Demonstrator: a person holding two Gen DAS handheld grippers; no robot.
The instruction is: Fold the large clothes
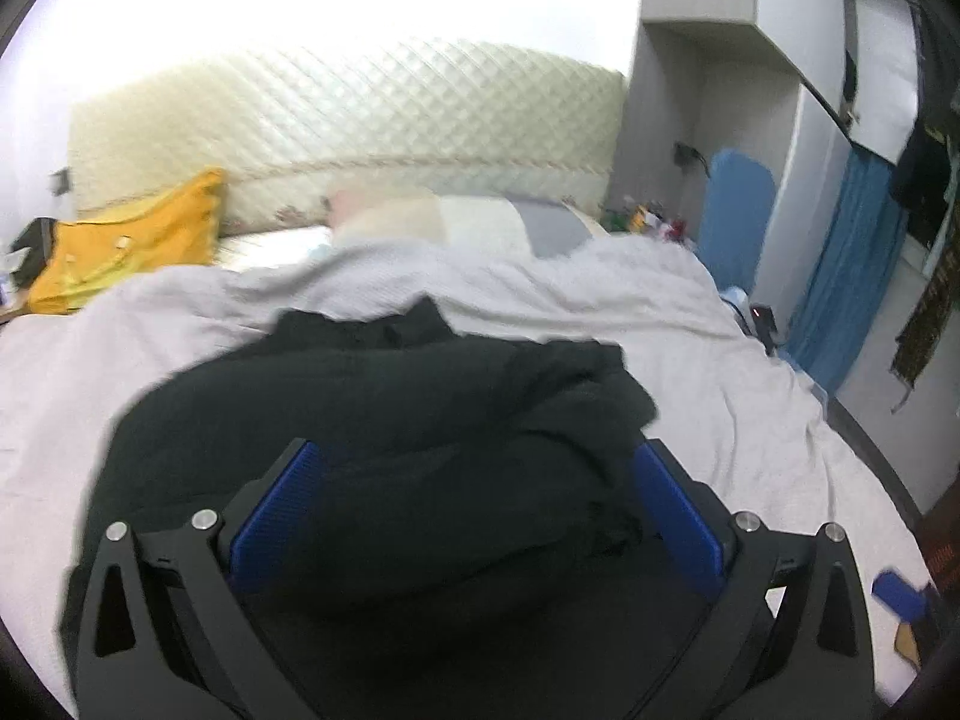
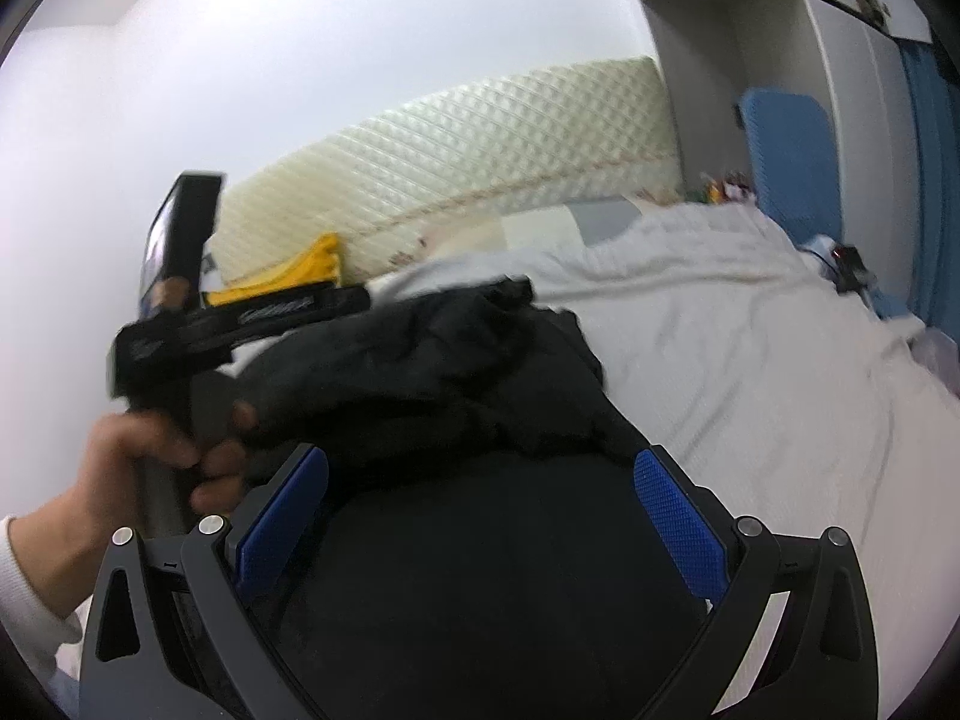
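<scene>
A large black garment (image 1: pixel 384 414) lies bunched on a bed covered by a white sheet (image 1: pixel 690 324). My left gripper (image 1: pixel 474 462) is open, its blue pads (image 1: pixel 276 510) wide apart over the near part of the garment. In the right wrist view the same garment (image 2: pixel 432 372) lies crumpled, and my right gripper (image 2: pixel 480 468) is open above its near edge, blue pads (image 2: pixel 678 522) apart. The left gripper's body (image 2: pixel 240 324) and the hand holding it (image 2: pixel 138 456) show at the left of that view.
A cream quilted headboard (image 1: pixel 360 120) stands behind the bed. A yellow bag (image 1: pixel 132 240) sits at the far left by the pillows. A blue board (image 1: pixel 738 210) and blue curtain (image 1: pixel 852 264) stand at the right by a grey wardrobe (image 1: pixel 708 60).
</scene>
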